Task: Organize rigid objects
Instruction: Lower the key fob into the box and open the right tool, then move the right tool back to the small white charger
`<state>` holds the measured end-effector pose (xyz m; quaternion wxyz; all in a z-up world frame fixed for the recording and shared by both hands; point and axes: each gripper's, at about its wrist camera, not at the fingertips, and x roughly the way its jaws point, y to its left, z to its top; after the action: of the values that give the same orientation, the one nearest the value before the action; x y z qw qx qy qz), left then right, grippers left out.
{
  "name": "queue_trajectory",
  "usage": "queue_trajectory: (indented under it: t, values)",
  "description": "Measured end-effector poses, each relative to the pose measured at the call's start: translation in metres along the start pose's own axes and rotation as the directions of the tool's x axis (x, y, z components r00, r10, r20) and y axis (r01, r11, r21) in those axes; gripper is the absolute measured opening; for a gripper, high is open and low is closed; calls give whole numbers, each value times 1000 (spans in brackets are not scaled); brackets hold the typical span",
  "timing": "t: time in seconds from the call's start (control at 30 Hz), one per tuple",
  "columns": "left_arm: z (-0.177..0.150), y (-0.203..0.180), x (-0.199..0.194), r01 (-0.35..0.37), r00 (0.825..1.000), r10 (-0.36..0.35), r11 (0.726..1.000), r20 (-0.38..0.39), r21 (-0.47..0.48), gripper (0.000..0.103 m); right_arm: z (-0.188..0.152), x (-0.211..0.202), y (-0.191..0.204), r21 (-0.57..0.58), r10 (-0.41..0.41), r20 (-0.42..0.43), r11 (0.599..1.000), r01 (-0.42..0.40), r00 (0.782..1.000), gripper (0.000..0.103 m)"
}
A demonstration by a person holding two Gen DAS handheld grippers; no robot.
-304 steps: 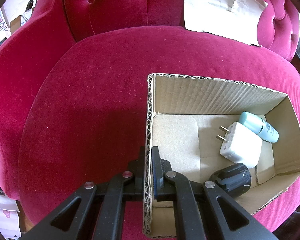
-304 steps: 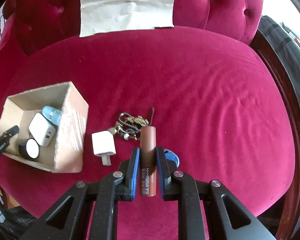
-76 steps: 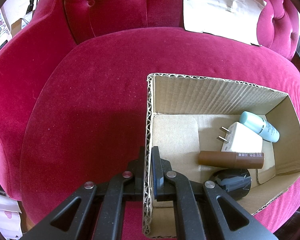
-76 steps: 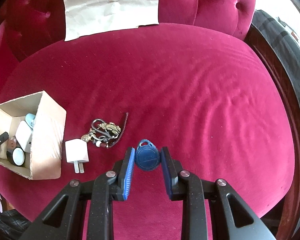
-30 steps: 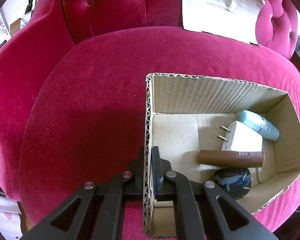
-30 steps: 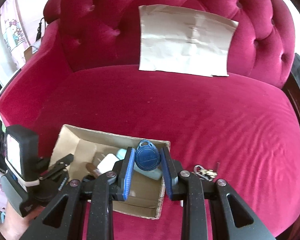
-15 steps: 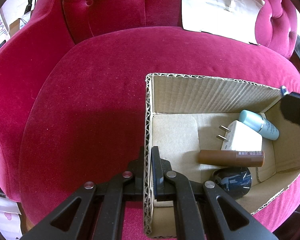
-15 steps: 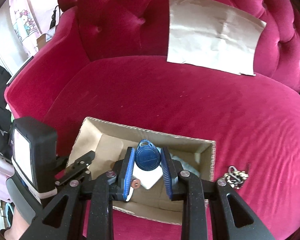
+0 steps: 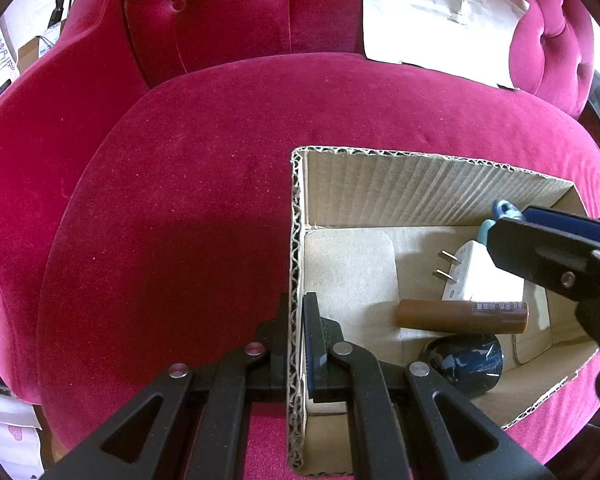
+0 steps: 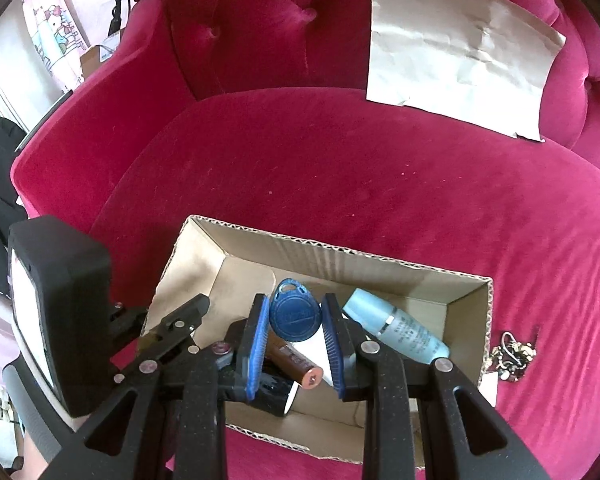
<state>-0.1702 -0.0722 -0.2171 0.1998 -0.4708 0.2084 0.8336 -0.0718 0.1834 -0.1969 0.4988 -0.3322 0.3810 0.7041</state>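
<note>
An open cardboard box (image 9: pixel 420 184) (image 10: pixel 384 258) sits on the red velvet sofa. My left gripper (image 9: pixel 298 320) is shut on the box's left wall. My right gripper (image 10: pixel 296 320) is shut on a round blue key fob (image 10: pixel 295 316) and holds it above the inside of the box; it shows at the right edge of the left wrist view (image 9: pixel 548 248). In the box lie a brown tube (image 9: pixel 460 315) (image 10: pixel 296 364), a white plug adapter (image 9: pixel 476 276), a light blue bottle (image 10: pixel 396 330) and a dark round object (image 9: pixel 464 362).
A bunch of keys (image 10: pixel 514 354) lies on the seat to the right of the box, with a white corner of something beside it (image 10: pixel 489 388). A crumpled paper sheet (image 10: pixel 460 48) (image 9: pixel 432 20) leans on the backrest. The left gripper's body (image 10: pixel 56 304) stands left of the box.
My right gripper has carried the blue key fob leftward from the seat to over the box and now reaches into it. The left gripper keeps its hold on the box wall.
</note>
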Motion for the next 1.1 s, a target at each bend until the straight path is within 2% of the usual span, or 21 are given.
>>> queue_trajectory:
  t: [0.03, 0.07, 0.13, 0.17, 0.5, 0.57, 1.1]
  values:
    - [0, 0, 0, 0, 1000, 0, 1000, 0, 0, 5, 0, 1, 0, -1, -1, -2, 1000, 1, 1000, 32]
    - [-1, 1, 0, 1, 1000, -1, 1000, 0, 0, 5, 1, 2, 0, -1, -4, -7, 1000, 4, 1000, 45]
    - [0, 1, 0, 2, 1000, -2, 1000, -1, -2, 5, -1, 3, -1, 5, -13, -6, 1000, 13, 1000, 62]
    - [1, 1, 1, 3, 1000, -3, 1000, -1, -4, 5, -1, 2, -1, 9, -19, -5, 1000, 19, 1000, 67]
    - [2, 0, 4, 6, 1000, -6, 1000, -1, -9, 5, 1, 1, -9, 14, -98, 4, 995, 98, 995, 92]
    - [2, -1, 4, 5, 1000, -5, 1000, -1, -8, 5, 1, -1, -12, 10, -122, 13, 992, 122, 992, 102]
    - [3, -2, 5, 4, 1000, -4, 1000, -1, -8, 4, -2, -41, -54, 43, -161, 82, 987, 158, 984, 103]
